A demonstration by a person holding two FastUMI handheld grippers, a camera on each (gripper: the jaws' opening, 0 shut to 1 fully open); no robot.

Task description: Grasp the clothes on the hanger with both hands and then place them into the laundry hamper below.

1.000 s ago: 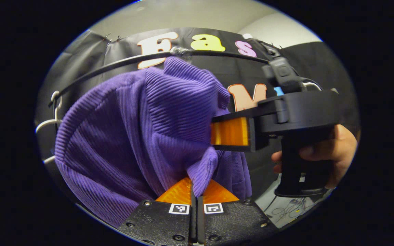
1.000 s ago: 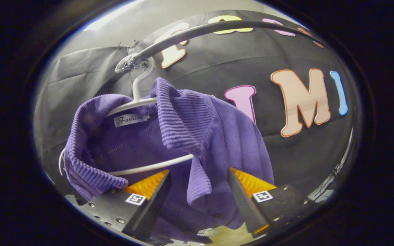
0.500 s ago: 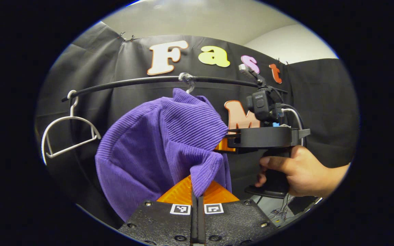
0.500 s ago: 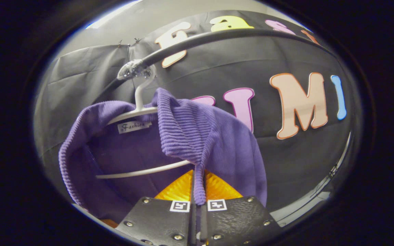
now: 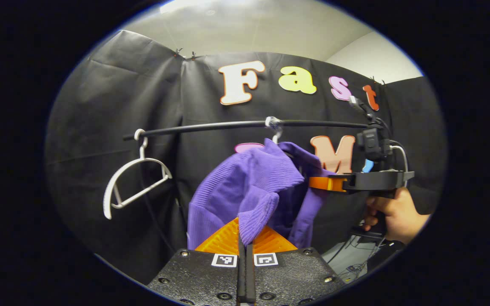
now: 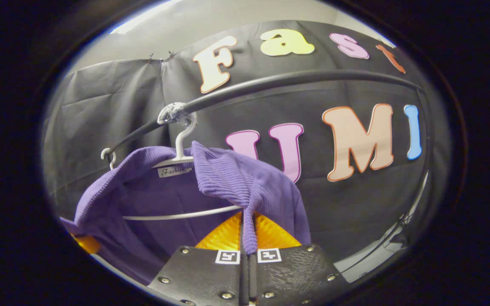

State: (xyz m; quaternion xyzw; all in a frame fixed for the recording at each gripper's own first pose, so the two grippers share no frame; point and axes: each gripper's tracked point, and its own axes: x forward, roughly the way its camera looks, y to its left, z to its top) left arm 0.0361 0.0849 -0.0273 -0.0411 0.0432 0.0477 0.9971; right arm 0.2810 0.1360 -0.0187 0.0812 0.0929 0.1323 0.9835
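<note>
My left tongs (image 5: 245, 238) are closed on a fold of the purple sweater (image 5: 245, 191), the ribbed cloth pinched between both fingers right at the bottom of the left gripper view. My right tongs (image 6: 248, 238) are likewise clamped on the sweater's (image 6: 236, 182) front edge, a narrow strip of knit running down between the two fingers in the right gripper view. Just beyond them the sweater hangs bunched and pulled toward me, its collar open, with a white label inside the neck. It sits on a white hanger (image 6: 177, 161), whose lower bar crosses the inside of the garment and whose hook is over the black rail (image 6: 296, 78). From the left gripper view I see my right tongs (image 5: 323, 183) from the side, reaching into the sweater's far edge, with my hand (image 5: 391, 214) on the grip below and a small camera mounted above. Farther left on the rail (image 5: 211, 126) hangs a bare white hanger (image 5: 132, 187), well apart from the sweater and tilted. Behind everything hangs the black cloth wall (image 5: 113, 106), with a pale ceiling above it.
</note>
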